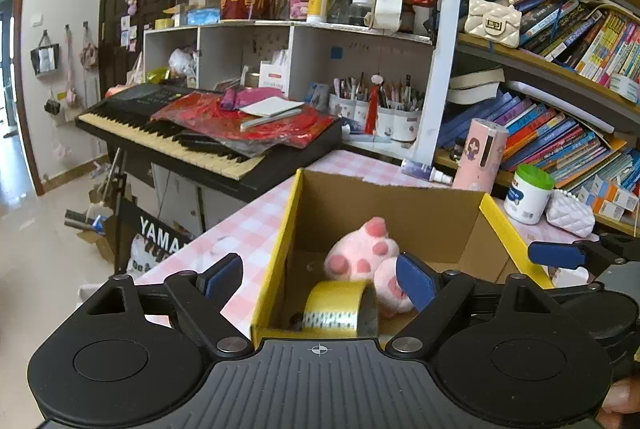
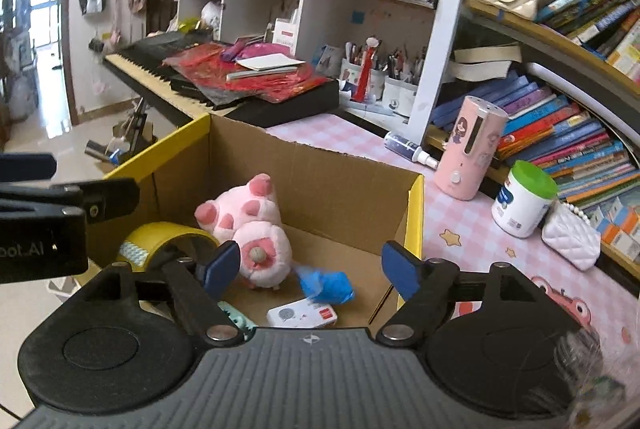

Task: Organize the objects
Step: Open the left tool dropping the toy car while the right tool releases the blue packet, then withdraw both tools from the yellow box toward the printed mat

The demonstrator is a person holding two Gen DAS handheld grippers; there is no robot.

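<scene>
We hold both grippers over an open cardboard box [image 2: 320, 165] on the pink checked surface [image 2: 460, 225]. The left gripper [image 1: 320, 279] and right gripper [image 2: 310, 267] have fingers spread, grasping nothing. Inside the box lie a pink plush toy [image 2: 248, 221], a yellow tape roll [image 1: 340, 305], a crumpled blue item [image 2: 326, 287] and a small white pack [image 2: 302, 315].
</scene>
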